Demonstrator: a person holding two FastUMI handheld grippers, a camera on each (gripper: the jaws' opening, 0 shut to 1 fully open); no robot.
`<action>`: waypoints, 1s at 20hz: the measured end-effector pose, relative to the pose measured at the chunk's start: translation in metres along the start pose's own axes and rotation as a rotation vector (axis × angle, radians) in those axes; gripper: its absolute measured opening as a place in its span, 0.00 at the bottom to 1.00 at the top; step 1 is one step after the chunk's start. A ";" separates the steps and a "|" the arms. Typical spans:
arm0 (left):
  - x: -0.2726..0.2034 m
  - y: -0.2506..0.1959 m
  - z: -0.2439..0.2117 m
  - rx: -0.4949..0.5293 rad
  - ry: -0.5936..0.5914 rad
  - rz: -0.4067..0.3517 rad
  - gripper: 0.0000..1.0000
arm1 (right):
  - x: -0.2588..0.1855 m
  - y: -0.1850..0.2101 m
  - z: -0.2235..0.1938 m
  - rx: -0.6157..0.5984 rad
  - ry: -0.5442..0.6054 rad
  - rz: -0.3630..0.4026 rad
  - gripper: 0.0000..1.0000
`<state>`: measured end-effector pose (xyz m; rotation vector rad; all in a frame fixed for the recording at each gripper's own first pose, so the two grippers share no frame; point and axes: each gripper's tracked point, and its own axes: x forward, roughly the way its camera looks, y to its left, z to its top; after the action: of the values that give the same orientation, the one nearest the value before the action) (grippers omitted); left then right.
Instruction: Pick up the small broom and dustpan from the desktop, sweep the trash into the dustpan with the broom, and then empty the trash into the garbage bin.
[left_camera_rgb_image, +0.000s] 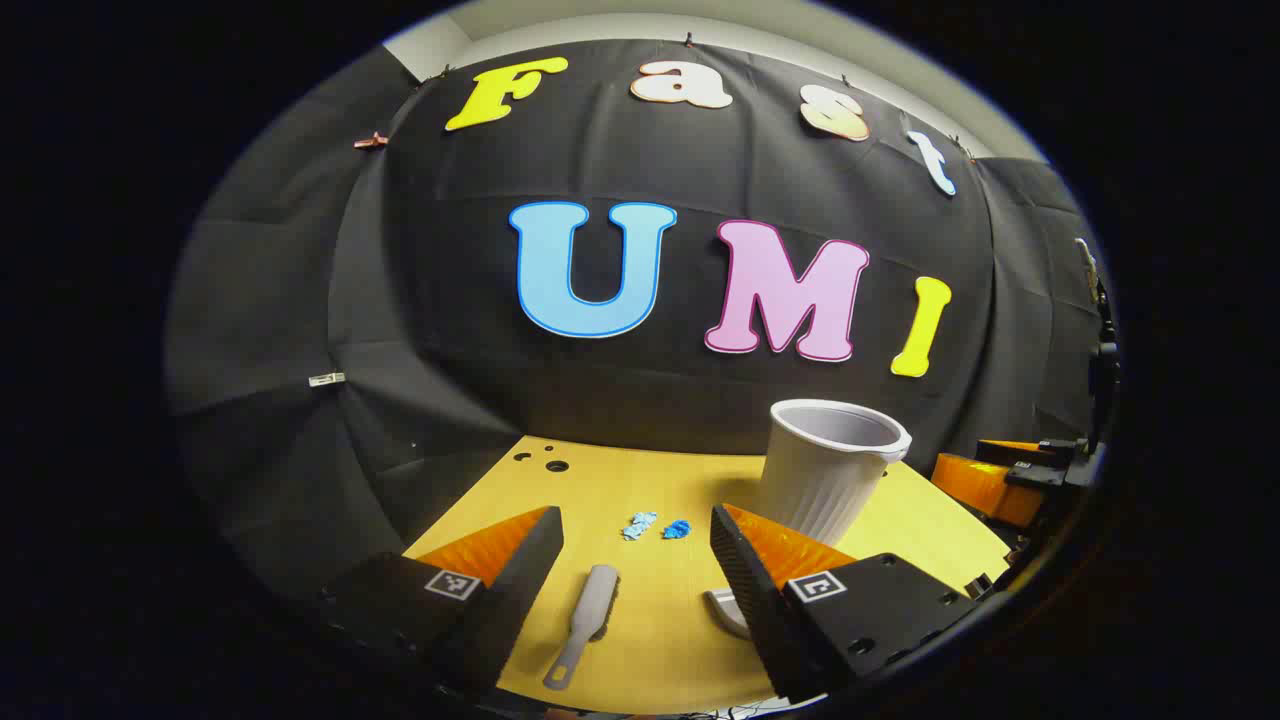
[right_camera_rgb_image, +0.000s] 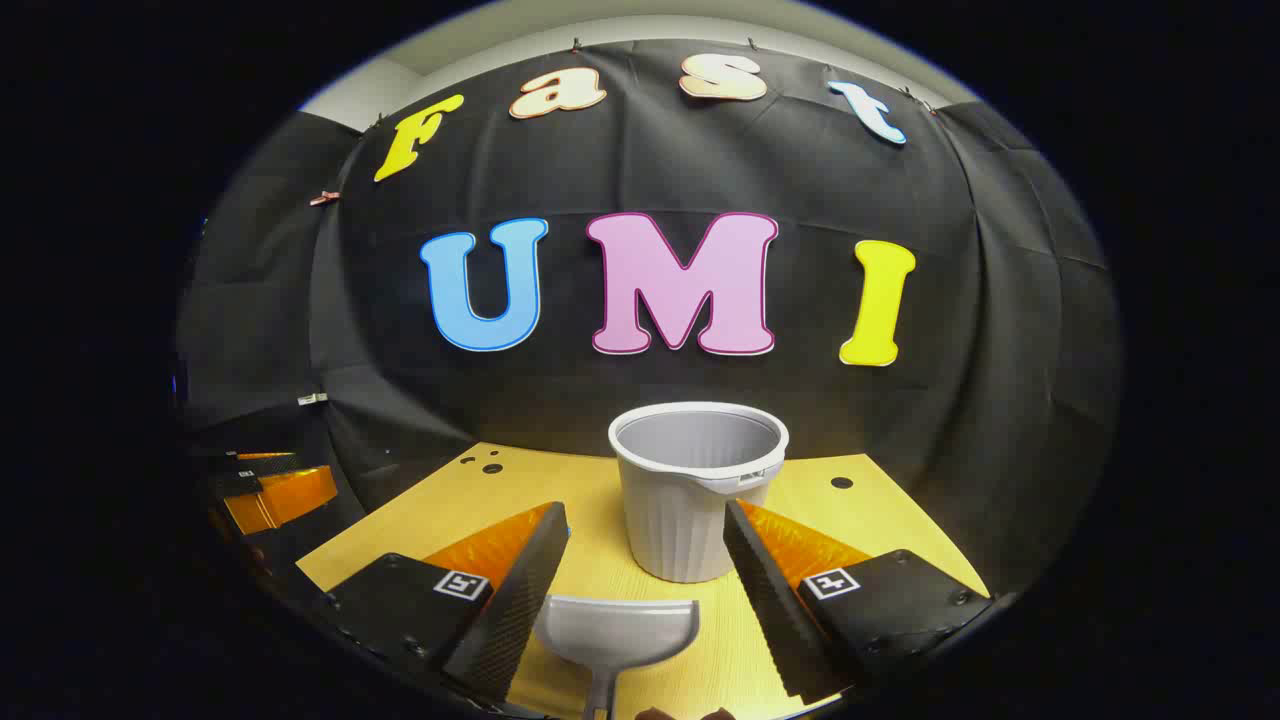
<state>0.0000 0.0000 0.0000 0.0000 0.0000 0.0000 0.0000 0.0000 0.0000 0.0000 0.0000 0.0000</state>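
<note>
In the left gripper view a small grey broom (left_camera_rgb_image: 585, 632) lies on the wooden desktop (left_camera_rgb_image: 640, 480) between the fingers of my open left gripper (left_camera_rgb_image: 635, 560). Two blue scraps of trash (left_camera_rgb_image: 657, 526) lie just beyond it. A grey ribbed garbage bin (left_camera_rgb_image: 828, 468) stands to the right, and a curved edge of the dustpan (left_camera_rgb_image: 722, 608) peeks out by my right finger. In the right gripper view the grey dustpan (right_camera_rgb_image: 617, 630) lies flat between the fingers of my open right gripper (right_camera_rgb_image: 645, 560), handle toward the camera, with the garbage bin (right_camera_rgb_image: 697, 490) right behind it.
The right gripper (left_camera_rgb_image: 1010, 475) shows at the far right of the left gripper view, and the left gripper (right_camera_rgb_image: 270, 490) at the far left of the right gripper view. Small round holes (left_camera_rgb_image: 548, 462) mark the desktop's far corners. The black cloth wall stands close behind.
</note>
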 end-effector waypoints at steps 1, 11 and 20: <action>0.000 -0.001 -0.001 -0.001 -0.001 -0.010 0.96 | 0.001 -0.001 -0.003 0.000 0.010 -0.007 0.98; -0.005 0.027 -0.038 0.060 0.059 0.040 0.96 | 0.008 0.010 -0.032 0.033 0.105 -0.005 0.98; 0.020 0.045 -0.106 0.032 0.354 -0.005 0.96 | 0.017 0.020 -0.059 0.039 0.210 0.016 0.98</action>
<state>0.0204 0.0453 -0.1062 0.0324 0.3541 -0.0055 0.0172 0.0201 -0.0589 0.0388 0.2103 0.0156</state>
